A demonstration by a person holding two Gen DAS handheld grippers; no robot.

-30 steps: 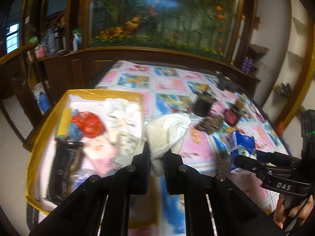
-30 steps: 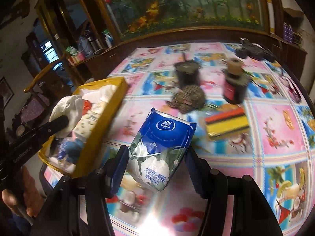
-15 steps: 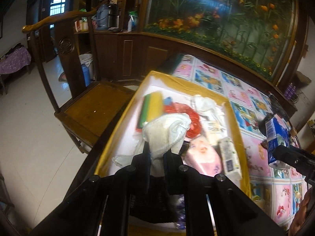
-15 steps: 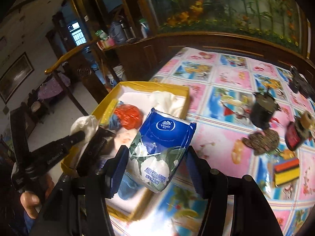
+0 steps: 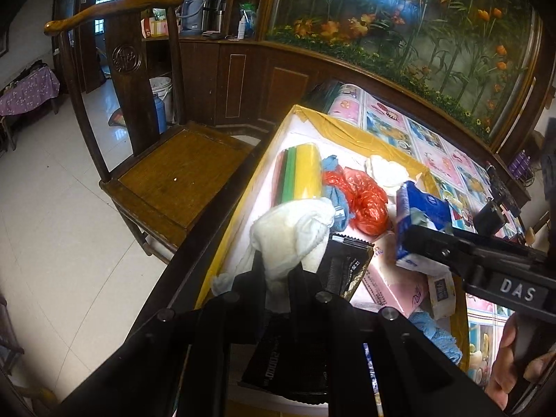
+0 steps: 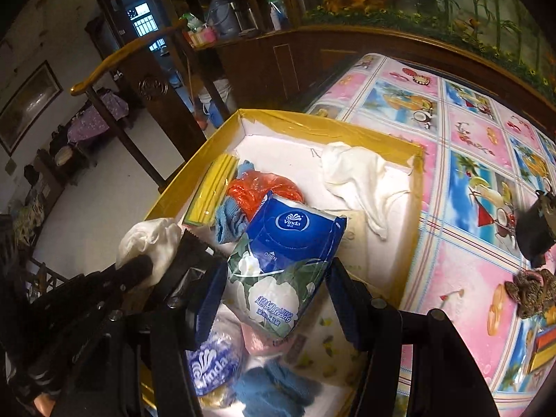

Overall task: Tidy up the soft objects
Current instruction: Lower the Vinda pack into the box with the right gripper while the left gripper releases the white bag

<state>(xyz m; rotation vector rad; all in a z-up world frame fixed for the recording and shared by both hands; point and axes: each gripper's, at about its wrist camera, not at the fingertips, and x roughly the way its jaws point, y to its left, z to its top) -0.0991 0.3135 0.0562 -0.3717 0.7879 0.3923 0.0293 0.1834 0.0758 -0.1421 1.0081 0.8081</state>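
Observation:
My left gripper (image 5: 276, 272) is shut on a white cloth (image 5: 295, 229) and holds it over the left side of the yellow-rimmed box (image 5: 351, 128). The cloth also shows in the right wrist view (image 6: 149, 243). My right gripper (image 6: 274, 288) is shut on a blue Vinda tissue pack (image 6: 285, 257) above the same box (image 6: 312, 121); the pack shows in the left wrist view (image 5: 420, 219). Inside the box lie a yellow sponge pack (image 5: 300, 170), a red plastic bag (image 5: 361, 198), another white cloth (image 6: 358, 177), a pink tissue pack (image 5: 392, 278), a black packet (image 5: 347, 271) and blue cloths (image 6: 231, 219).
The box sits at the left end of a table with a colourful fruit-print cover (image 6: 469, 160). A wooden chair (image 5: 173, 170) stands just left of the table. A dark container (image 6: 535, 232) and a brown knitted item (image 6: 531, 288) lie on the table to the right.
Both grippers have swung left from over the table to above the box, carrying the white cloth and the tissue pack. The tissue pack is now lower over the box's contents.

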